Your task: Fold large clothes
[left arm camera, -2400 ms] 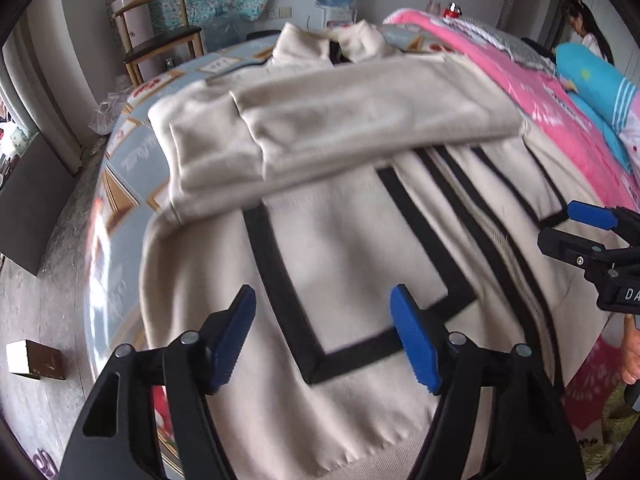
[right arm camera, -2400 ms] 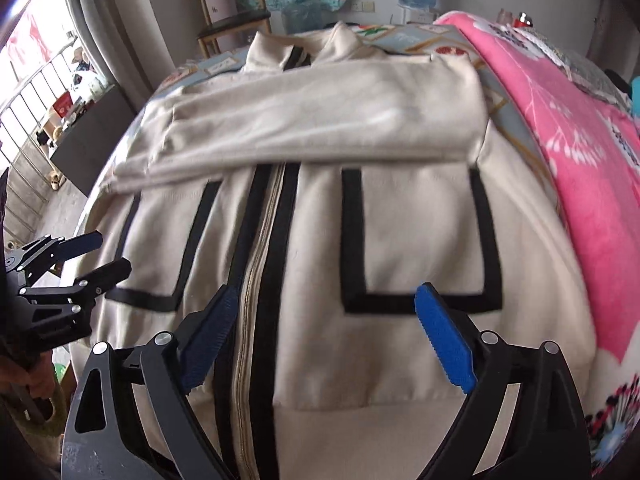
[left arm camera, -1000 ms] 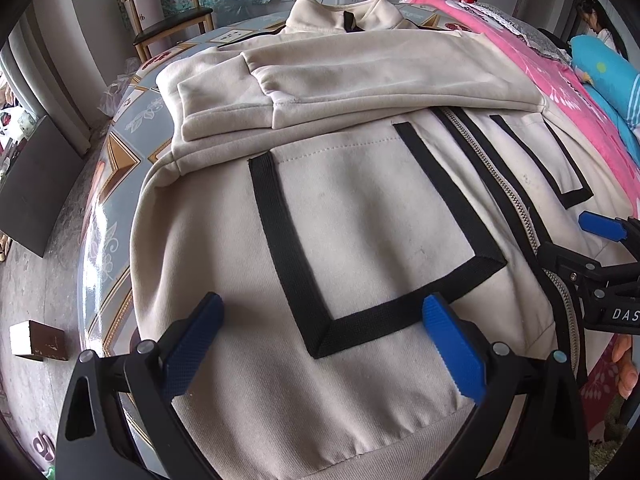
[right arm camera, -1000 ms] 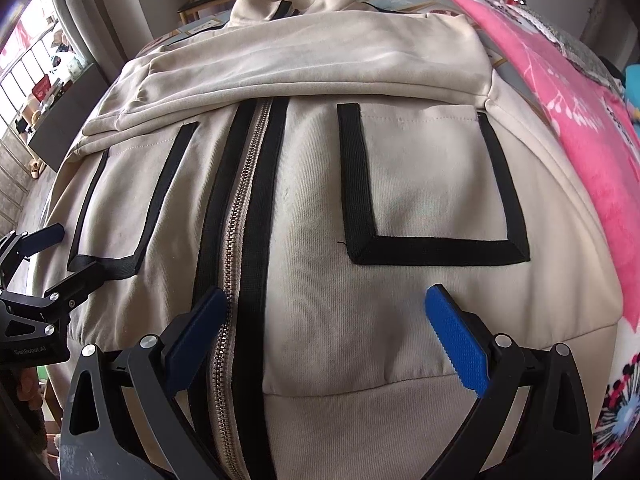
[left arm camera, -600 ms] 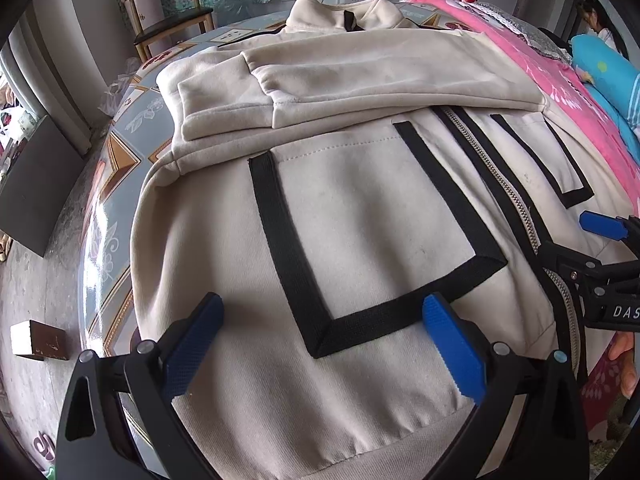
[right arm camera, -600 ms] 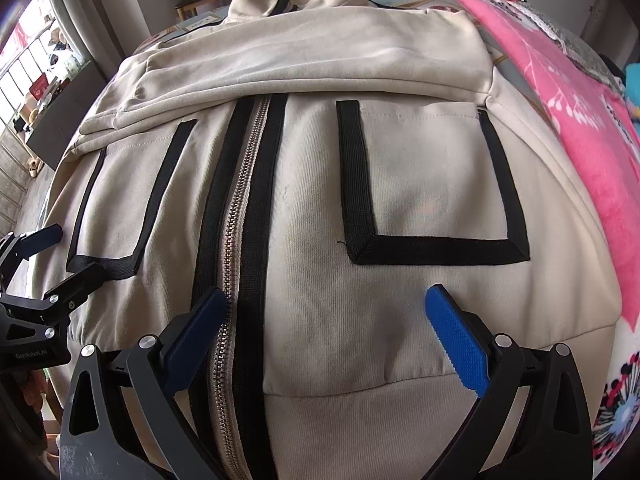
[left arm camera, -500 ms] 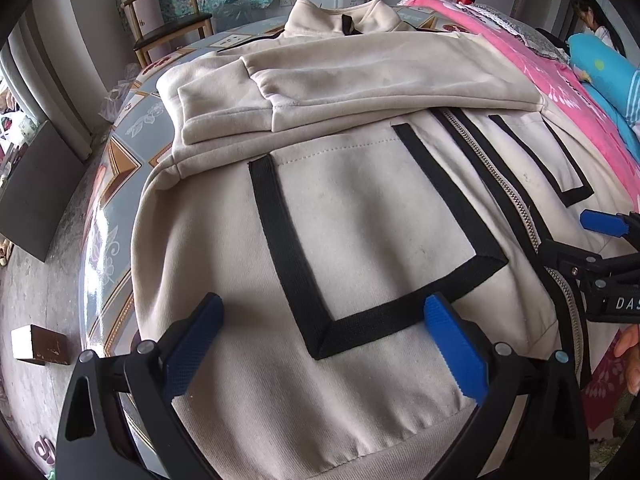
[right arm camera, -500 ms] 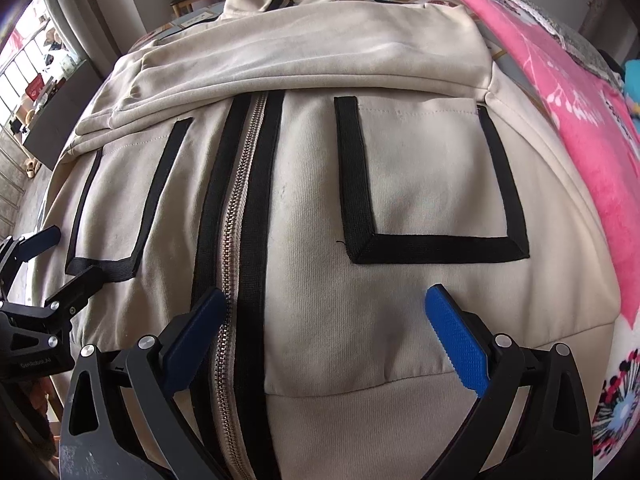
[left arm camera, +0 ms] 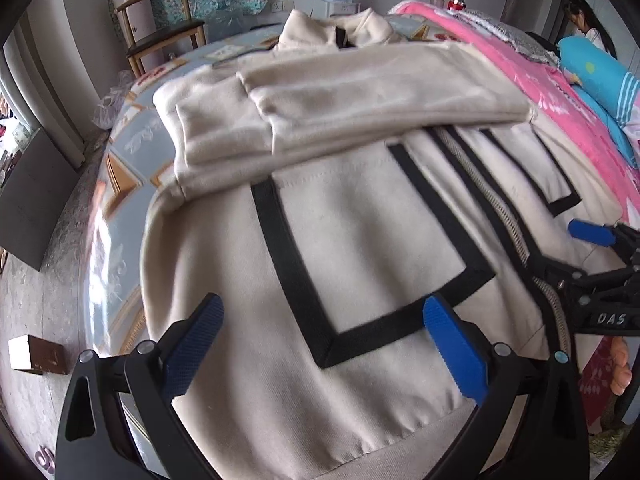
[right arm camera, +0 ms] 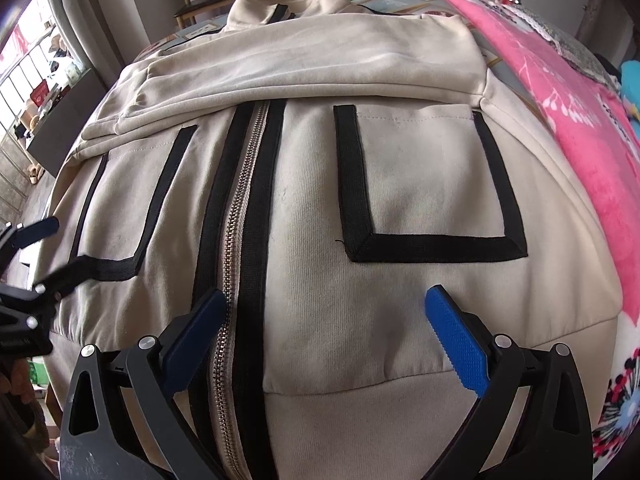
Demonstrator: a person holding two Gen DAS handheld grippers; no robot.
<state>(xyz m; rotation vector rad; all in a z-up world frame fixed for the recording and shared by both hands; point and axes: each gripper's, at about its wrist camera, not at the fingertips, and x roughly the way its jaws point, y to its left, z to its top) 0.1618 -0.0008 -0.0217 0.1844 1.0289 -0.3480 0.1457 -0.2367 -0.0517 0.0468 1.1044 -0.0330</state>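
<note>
Cream fleece, trimmed in black, makes up the zip jacket that is spread front-up over the near part of a bed, its collar at the far end and its ribbed hem nearest the cameras. Both sleeves are already laid crosswise over the chest, so the step in hand is judged to be the bottom fold, hem carried up toward the collar.

The left gripper is held low over the left half of the hem, jaws spread wide and nothing between them, with the left pocket outline just beyond. The right gripper is held likewise over the right half, wide open and empty, one finger close beside the zipper.

For the next move, each gripper would need to be lowered onto the hem edge and closed through both layers of cloth. The two lifts would have to be kept level, or the sleeves may be dragged askew. A pink blanket lies along the right side of the bed.
</note>
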